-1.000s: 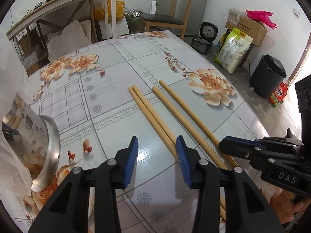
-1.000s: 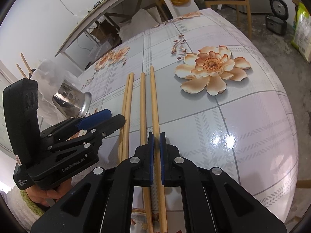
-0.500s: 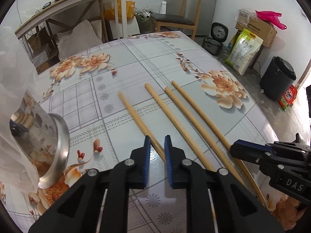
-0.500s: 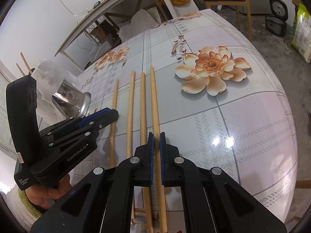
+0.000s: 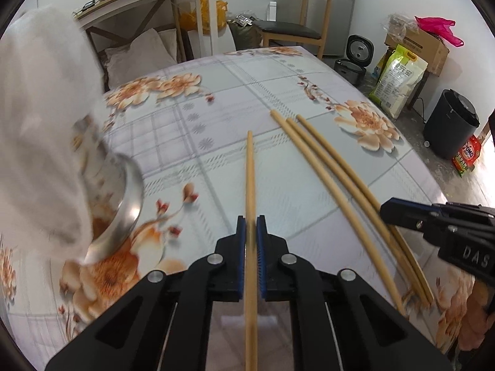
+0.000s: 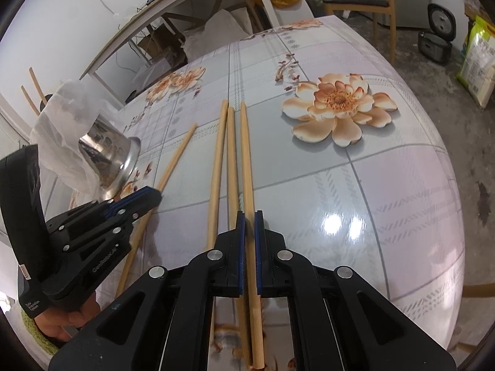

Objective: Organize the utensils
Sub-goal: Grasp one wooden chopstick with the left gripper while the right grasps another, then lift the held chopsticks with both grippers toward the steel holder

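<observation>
Several long wooden chopsticks lie on the floral table. My left gripper [image 5: 251,222] is shut on one chopstick [image 5: 250,167], swung apart from the others toward the steel holder; the same chopstick shows in the right wrist view [image 6: 174,160]. My right gripper [image 6: 250,218] is shut on the rightmost chopstick [image 6: 246,154], which lies beside two more chopsticks [image 6: 221,154]. In the left wrist view these three chopsticks [image 5: 334,167] lie together to the right. A steel perforated utensil holder [image 6: 108,157] lies on its side at the left, partly wrapped in white plastic.
The holder's rim [image 5: 130,204] and the white plastic bag [image 5: 43,108] fill the left of the left wrist view. The table edge [image 6: 445,160] curves away on the right. A wooden chair [image 5: 297,27] and a black bin [image 5: 451,123] stand beyond the table.
My left gripper closed on the leftmost chopstick and swung it left, away from the other three. My right gripper stayed shut on its chopstick without moving.
</observation>
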`<control>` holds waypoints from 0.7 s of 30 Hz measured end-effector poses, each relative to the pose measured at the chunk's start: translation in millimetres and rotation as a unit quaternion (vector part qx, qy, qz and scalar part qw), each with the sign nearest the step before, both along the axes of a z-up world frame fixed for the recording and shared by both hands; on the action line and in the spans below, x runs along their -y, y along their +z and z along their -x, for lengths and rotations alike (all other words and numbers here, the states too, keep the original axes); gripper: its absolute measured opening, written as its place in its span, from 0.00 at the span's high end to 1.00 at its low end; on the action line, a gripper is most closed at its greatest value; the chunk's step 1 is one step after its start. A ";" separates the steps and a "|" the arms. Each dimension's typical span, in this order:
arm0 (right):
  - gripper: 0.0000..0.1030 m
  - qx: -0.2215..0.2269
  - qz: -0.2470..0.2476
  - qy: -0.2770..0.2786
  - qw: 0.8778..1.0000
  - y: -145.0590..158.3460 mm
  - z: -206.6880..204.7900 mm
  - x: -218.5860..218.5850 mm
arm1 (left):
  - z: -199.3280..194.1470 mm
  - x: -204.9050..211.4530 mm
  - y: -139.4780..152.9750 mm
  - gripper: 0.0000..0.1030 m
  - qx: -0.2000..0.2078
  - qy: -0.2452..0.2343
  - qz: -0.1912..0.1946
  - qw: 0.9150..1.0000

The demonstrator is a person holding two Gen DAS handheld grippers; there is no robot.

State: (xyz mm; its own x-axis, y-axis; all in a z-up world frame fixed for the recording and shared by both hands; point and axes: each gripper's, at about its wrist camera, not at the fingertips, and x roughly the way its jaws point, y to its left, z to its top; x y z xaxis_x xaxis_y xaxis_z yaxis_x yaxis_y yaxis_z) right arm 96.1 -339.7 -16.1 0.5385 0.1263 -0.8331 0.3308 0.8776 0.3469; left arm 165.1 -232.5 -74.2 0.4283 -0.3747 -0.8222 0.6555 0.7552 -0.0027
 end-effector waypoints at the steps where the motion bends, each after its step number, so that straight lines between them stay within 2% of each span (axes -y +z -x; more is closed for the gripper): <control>1: 0.96 -0.002 0.000 0.002 1.000 0.2 2.3 -1.6 | 2.4 -4.6 0.2 0.94 -0.001 0.001 0.000 1.000; 10: 0.96 -0.015 -0.016 0.015 1.000 2.3 25.8 -10.8 | 26.0 -53.8 2.5 0.94 -0.031 0.015 0.002 0.999; 15: 0.96 -0.016 -0.022 0.013 1.000 0.7 25.2 -10.9 | 23.2 -65.5 4.9 0.93 -0.050 0.003 0.007 0.999; 17: 0.96 -0.017 -0.023 0.014 1.000 0.4 24.9 -11.8 | 21.5 -68.6 10.2 0.88 -0.051 -0.002 0.015 0.999; 19: 0.96 -0.018 -0.020 0.014 1.000 1.1 24.8 -12.6 | 18.3 -69.1 15.7 0.76 -0.049 -0.008 0.020 0.999; 21: 0.96 -0.021 -0.017 0.015 1.000 1.5 23.6 -13.5 | 15.5 -64.8 18.6 0.75 -0.047 -0.018 0.015 0.999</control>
